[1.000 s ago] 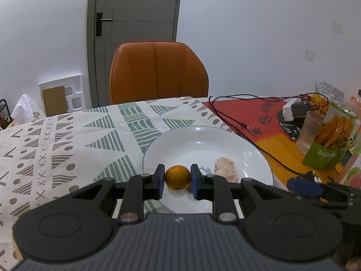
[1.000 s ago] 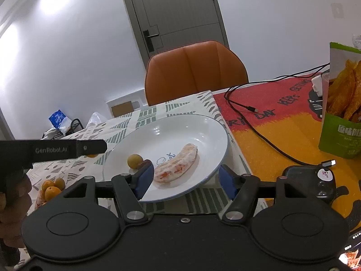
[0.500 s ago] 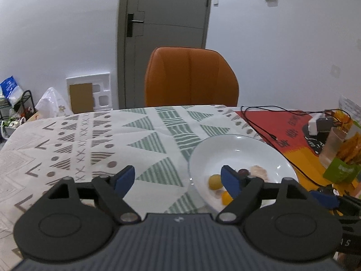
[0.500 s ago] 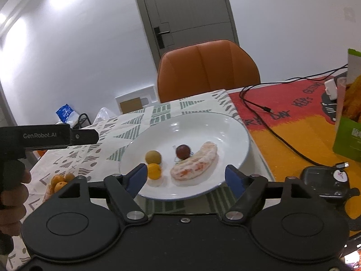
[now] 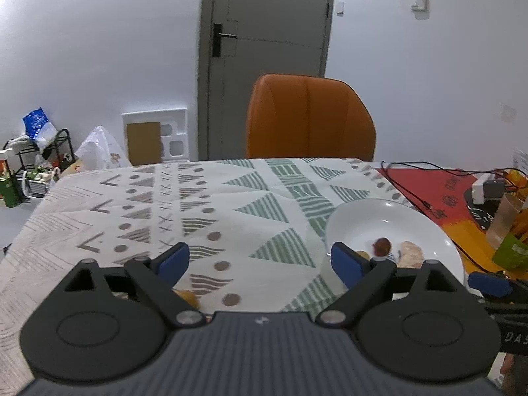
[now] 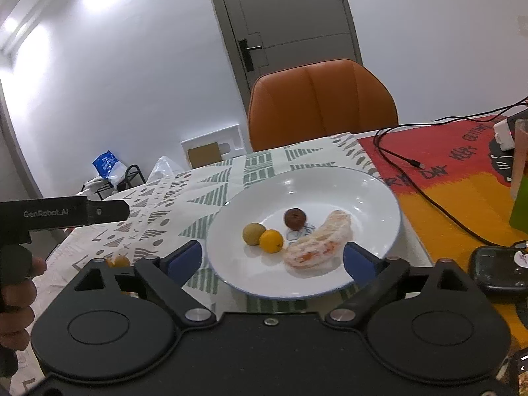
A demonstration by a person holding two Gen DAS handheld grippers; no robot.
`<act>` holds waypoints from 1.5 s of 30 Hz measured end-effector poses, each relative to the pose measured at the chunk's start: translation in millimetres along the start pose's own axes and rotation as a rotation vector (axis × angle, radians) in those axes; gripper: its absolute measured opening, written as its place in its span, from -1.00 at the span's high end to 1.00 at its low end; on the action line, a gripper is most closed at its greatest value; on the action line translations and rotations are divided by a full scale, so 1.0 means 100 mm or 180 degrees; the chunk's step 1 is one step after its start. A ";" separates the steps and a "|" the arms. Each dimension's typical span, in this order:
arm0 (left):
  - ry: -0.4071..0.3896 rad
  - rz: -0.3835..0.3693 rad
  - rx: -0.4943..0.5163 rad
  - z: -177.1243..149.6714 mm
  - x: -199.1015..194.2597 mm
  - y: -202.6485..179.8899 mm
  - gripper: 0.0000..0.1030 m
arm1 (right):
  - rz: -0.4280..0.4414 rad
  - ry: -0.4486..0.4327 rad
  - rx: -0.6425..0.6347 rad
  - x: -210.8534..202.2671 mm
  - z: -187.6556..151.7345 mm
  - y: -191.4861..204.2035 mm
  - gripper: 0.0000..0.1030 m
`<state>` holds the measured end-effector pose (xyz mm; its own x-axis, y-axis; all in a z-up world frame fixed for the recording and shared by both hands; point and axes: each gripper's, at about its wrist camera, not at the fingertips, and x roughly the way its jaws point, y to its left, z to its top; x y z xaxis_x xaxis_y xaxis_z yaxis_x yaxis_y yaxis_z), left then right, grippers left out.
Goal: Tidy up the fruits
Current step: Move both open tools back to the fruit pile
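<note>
The small orange [image 6: 271, 240], pinched by the left gripper [image 5: 260, 260] a second ago, now lies on the white plate [image 6: 379, 194] beside the greenish fruit [image 6: 253, 233], the dark fruit [image 6: 294, 218] and the peeled segment [image 6: 318, 243]. Left jaws spread wide, empty, swung left over bare tablecloth [image 5: 165, 204]. Right gripper [image 6: 272, 257] open, empty, hovering at the plate's near rim. Loose oranges [image 6: 118, 260] remain by the table's left edge; path there looks clear.

"GenRobot.AI" is printed on the left hand-held gripper [image 6: 109, 211].

Left gripper [image 5: 260, 260], jaws wide, empty
</note>
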<state>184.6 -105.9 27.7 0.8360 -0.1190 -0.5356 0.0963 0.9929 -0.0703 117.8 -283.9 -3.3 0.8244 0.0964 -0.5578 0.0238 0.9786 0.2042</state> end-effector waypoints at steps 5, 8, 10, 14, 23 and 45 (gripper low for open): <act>-0.0023 0.0091 -0.0088 0.01 -0.09 0.21 -0.80 | 0.0077 -0.0027 0.0009 0.01 0.01 0.11 -1.00; -0.0018 0.0153 -0.0097 -0.01 -0.13 0.32 -0.80 | 0.0086 -0.0024 -0.0005 0.04 0.00 0.18 -1.00; -0.0005 0.0189 -0.0117 -0.04 -0.15 0.39 -0.80 | 0.0101 -0.0037 0.0017 0.07 -0.01 0.22 -1.00; 0.0023 0.0313 -0.0173 -0.08 -0.18 0.55 -0.80 | 0.0178 0.0004 -0.0027 0.13 -0.03 0.33 -1.00; 0.0094 0.0481 -0.0345 -0.21 -0.22 0.84 -0.80 | 0.0301 0.0057 -0.0114 0.22 -0.06 0.57 -1.00; 0.0294 0.0418 -0.0501 -0.52 -0.08 1.19 -0.80 | 0.0406 0.0269 -0.0376 0.42 -0.14 1.01 -0.99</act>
<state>161.4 12.4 -19.7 0.7822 0.0038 -0.6231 -0.1016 0.9874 -0.1215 146.8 -178.5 -17.7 0.7660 0.2310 -0.5999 -0.1485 0.9716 0.1844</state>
